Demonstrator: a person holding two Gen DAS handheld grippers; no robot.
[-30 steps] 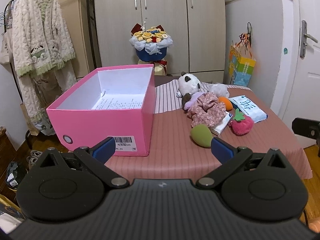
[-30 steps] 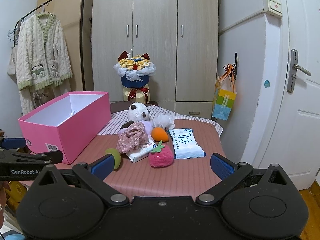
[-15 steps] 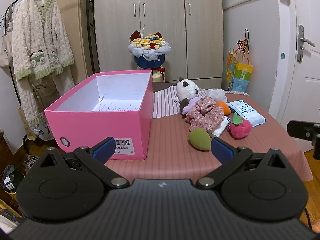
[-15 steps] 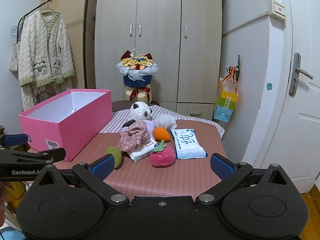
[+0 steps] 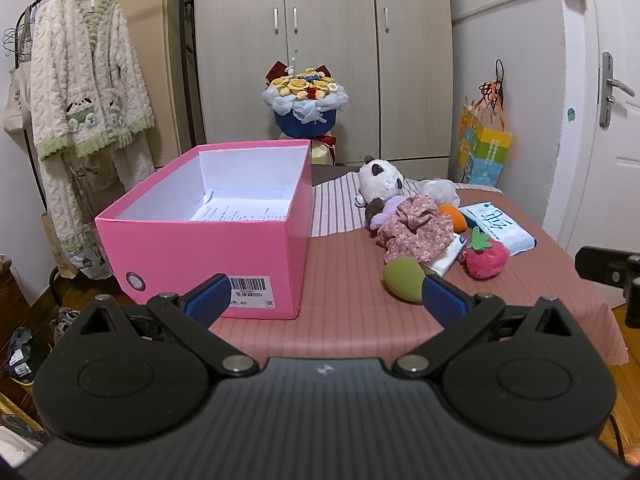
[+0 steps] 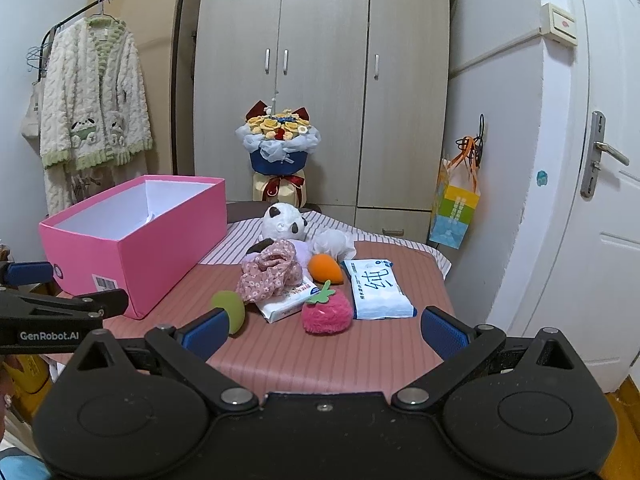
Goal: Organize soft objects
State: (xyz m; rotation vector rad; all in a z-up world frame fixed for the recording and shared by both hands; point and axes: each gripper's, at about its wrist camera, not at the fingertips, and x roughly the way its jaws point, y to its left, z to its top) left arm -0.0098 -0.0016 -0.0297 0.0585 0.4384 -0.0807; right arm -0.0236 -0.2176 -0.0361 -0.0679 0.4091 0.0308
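Observation:
An open pink box [image 5: 224,240] [image 6: 160,236] stands on the left of the table; only a sheet of paper shows inside. To its right lies a pile of soft things: a panda plush [image 5: 378,178] [image 6: 284,222], a floral scrunchie [image 5: 416,230] [image 6: 270,270], an orange carrot toy [image 6: 326,268], a pink strawberry plush [image 5: 484,258] [image 6: 326,312] and a green toy [image 5: 402,278] [image 6: 230,308]. My left gripper [image 5: 326,300] is open and empty before the box. My right gripper [image 6: 320,330] is open and empty before the strawberry.
Two tissue packs [image 6: 378,288] [image 6: 286,300] lie among the toys on the pink striped tablecloth [image 6: 336,356]. A flower bouquet [image 5: 306,106] stands behind the table by the wardrobe. A clothes rack with a robe [image 5: 86,120] is at left; a door [image 6: 600,200] at right.
Both cameras have tilted up and pulled back a little, so the table sits lower in view. Both grippers stay open. Nothing on the table has moved.

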